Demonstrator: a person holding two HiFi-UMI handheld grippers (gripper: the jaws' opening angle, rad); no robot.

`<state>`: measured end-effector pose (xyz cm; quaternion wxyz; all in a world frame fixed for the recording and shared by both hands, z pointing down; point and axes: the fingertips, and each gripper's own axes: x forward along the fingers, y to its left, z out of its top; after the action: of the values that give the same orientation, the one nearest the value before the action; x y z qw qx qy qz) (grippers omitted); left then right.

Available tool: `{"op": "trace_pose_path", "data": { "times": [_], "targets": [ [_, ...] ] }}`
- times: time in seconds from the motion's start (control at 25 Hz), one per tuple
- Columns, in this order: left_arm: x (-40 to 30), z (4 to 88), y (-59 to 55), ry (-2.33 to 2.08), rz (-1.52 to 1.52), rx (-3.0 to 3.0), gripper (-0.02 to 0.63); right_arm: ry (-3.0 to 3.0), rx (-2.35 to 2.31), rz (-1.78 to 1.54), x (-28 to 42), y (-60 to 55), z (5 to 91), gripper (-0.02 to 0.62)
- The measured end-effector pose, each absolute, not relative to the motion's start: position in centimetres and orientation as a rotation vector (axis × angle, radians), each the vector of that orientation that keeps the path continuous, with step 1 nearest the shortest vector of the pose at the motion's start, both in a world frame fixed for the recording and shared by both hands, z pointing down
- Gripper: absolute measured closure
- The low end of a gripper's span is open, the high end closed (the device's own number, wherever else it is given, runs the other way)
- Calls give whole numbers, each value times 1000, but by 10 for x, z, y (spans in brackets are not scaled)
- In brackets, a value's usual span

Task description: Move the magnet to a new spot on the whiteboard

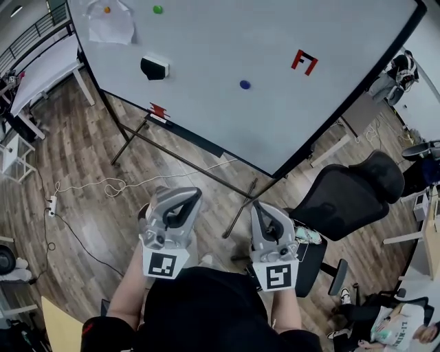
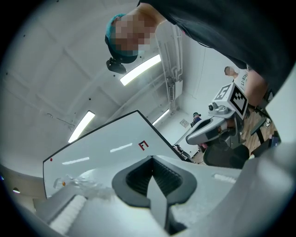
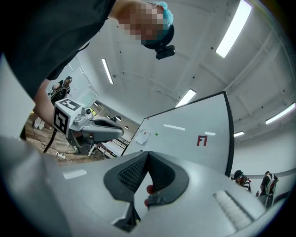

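Head view: the blue magnet (image 1: 245, 84) sits mid-whiteboard (image 1: 227, 41), right of the black eraser (image 1: 154, 67). A green magnet (image 1: 157, 9) is at the far left. The left tool (image 1: 184, 197) and right tool (image 1: 264, 210) are near, well apart from the board.
Left gripper view: the left tool's jaws are pressed together on nothing, with the whiteboard beyond.
Right gripper view: the right tool's jaws meet at the tips, clear of the whiteboard.
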<state>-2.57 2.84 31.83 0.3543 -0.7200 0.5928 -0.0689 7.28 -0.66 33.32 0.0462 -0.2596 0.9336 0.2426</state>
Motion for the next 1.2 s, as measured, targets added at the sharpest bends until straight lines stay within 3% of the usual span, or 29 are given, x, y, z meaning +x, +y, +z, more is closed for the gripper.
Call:
{"op": "trace_pose_path", "data": {
  "times": [1.2],
  "targets": [
    [-82,322,-176,1314,-81,-2016,604,2825,-1187,795,18,-160,337,594]
  ]
}}
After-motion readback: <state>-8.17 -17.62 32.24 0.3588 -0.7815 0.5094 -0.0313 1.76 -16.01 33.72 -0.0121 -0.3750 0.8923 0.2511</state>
